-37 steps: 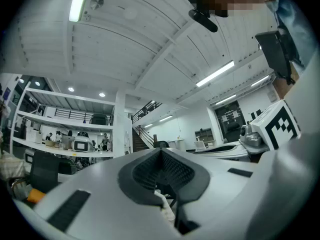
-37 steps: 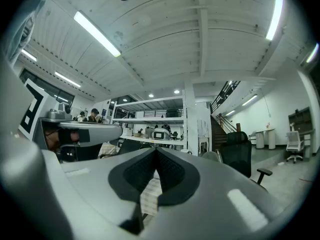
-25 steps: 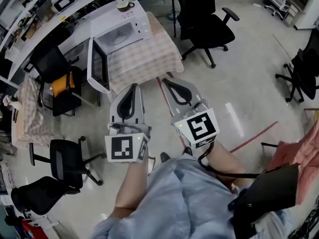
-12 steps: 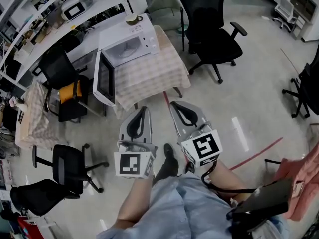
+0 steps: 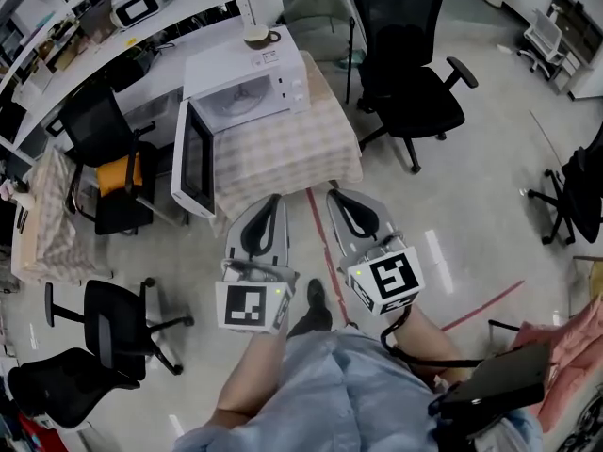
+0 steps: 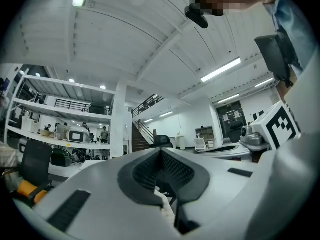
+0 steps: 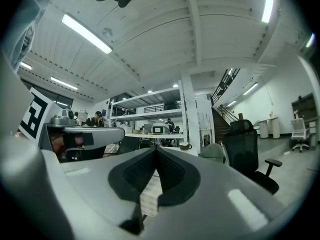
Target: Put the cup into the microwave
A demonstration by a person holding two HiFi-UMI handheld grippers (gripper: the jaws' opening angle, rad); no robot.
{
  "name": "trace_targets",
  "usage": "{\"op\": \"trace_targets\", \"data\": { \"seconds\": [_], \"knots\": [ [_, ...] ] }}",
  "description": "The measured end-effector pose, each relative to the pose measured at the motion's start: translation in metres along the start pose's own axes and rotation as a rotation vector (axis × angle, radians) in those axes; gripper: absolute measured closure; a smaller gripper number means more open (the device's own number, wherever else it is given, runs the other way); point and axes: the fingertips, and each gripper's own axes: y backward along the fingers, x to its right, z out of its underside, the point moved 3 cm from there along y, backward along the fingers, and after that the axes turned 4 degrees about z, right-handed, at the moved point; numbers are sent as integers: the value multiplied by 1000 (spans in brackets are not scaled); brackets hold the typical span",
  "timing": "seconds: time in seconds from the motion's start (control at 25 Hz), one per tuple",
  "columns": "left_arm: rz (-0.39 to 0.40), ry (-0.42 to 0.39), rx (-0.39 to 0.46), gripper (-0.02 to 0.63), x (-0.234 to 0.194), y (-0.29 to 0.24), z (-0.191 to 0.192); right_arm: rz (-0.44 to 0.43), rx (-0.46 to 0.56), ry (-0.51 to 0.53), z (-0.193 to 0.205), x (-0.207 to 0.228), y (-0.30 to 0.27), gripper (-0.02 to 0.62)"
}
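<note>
A beige cup (image 5: 256, 36) stands on top of the white microwave (image 5: 247, 88); it also shows small and far off in the right gripper view (image 7: 185, 146). The microwave sits on a table with a checked cloth (image 5: 301, 149), and its door (image 5: 192, 163) hangs open to the left. My left gripper (image 5: 274, 198) and right gripper (image 5: 331, 194) are held side by side above the floor, just short of the table's near edge. Both point level at the table, both are shut, and neither holds anything. In each gripper view the jaws meet with nothing between them (image 6: 161, 151) (image 7: 156, 150).
Black office chairs stand right of the table (image 5: 410, 73), at the left (image 5: 108, 139) and at the lower left (image 5: 113, 314). A white workbench with equipment (image 5: 141, 8) runs behind the microwave. A red line (image 5: 480, 307) crosses the floor at the right.
Both grippers have come forward together toward the table, and the table and microwave now sit closer. Both stay shut.
</note>
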Motion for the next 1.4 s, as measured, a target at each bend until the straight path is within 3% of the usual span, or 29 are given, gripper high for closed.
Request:
{"op": "trace_targets", "data": {
  "seconds": [0.6, 1.08, 1.4],
  "knots": [
    [29, 19, 47, 601, -125, -87, 5, -9, 9, 27, -15, 12, -161, 594],
    [87, 53, 26, 601, -144, -131, 23, 48, -17, 33, -9, 44, -194, 594],
    [70, 42, -7, 601, -152, -179, 36, 54, -7, 20, -1, 87, -226, 594]
  ]
}}
